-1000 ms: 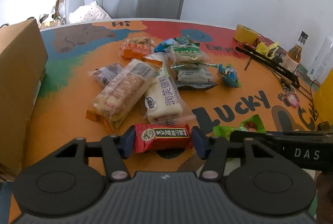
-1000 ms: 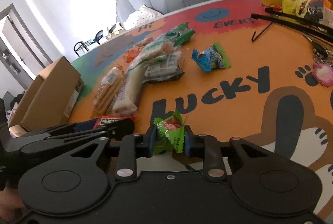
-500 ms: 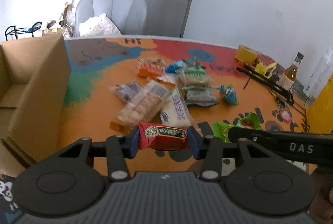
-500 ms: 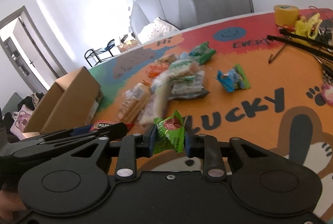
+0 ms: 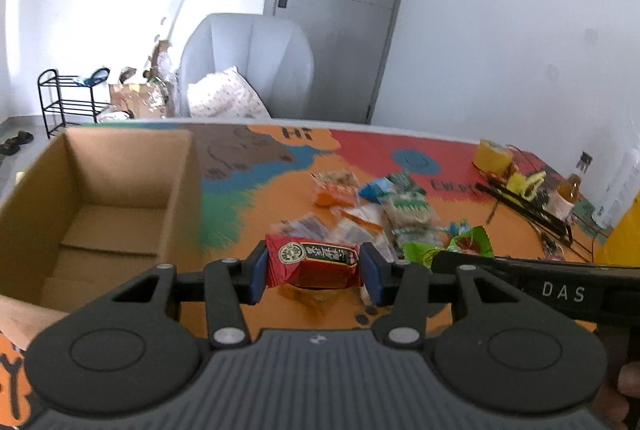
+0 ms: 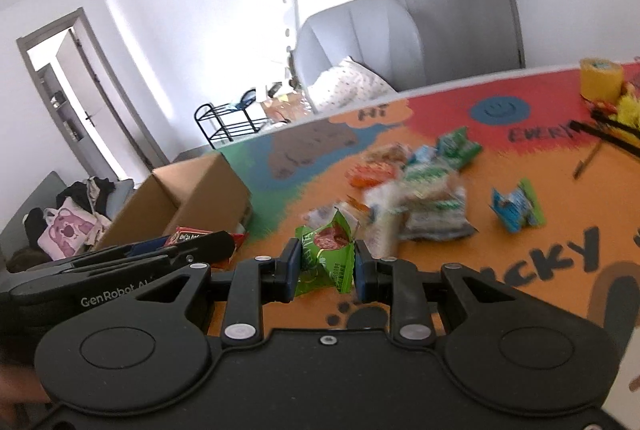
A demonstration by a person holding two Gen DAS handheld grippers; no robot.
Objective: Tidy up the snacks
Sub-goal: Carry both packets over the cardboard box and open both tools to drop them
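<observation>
My left gripper is shut on a red snack packet and holds it above the table, just right of an open cardboard box. My right gripper is shut on a green snack packet, also lifted. The green packet shows in the left wrist view; the red packet and the box show in the right wrist view. A pile of snack packets lies mid-table. The box looks empty.
A yellow tape roll, black rods and a small bottle lie at the table's right. A blue snack packet lies apart from the pile. A grey chair stands behind the table.
Both grippers have lifted and swung left with their packets. The box's open inside has come into the left wrist view.
</observation>
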